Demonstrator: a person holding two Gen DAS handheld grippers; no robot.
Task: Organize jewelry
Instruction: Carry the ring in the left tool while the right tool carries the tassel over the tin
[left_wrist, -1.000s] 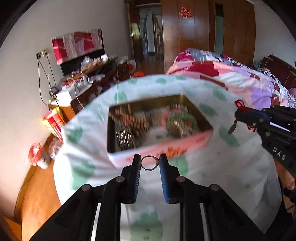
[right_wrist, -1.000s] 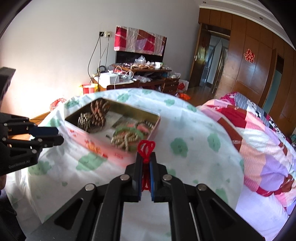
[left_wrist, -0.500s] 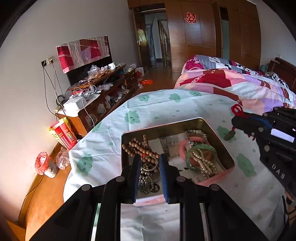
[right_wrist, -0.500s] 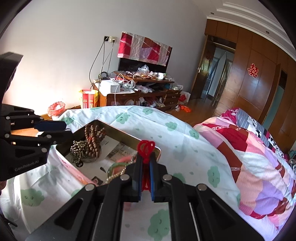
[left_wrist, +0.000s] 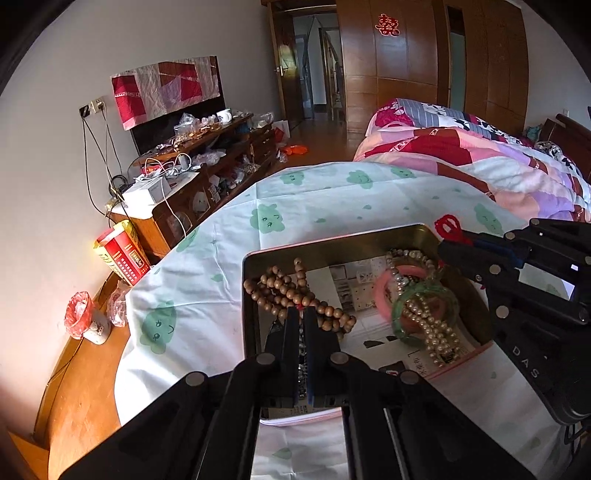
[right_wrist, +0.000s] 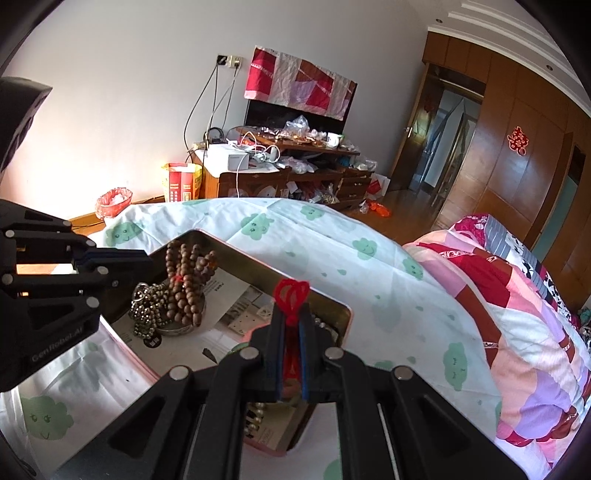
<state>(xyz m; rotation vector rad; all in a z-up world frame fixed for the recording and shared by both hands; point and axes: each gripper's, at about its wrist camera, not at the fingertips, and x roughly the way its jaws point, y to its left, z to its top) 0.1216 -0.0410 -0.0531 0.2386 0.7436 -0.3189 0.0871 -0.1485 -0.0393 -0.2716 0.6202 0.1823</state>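
left gripper (left_wrist: 301, 317) fingers nearly pinched together, low over the tin (left_wrist: 458, 242)'s near left corner; whether they grip the metal ring (right_wrist: 139, 287) there, cannot tell; right gripper (right_wrist: 291, 325) clenched on a red cord charm (right_wrist: 291, 293), hovering over the tin's right side on the bench (left_wrist: 332, 206); placing step, i'd say; next, lower beside the green bangle (left_wrist: 399, 314) and pearls (left_wrist: 437, 332), then release.
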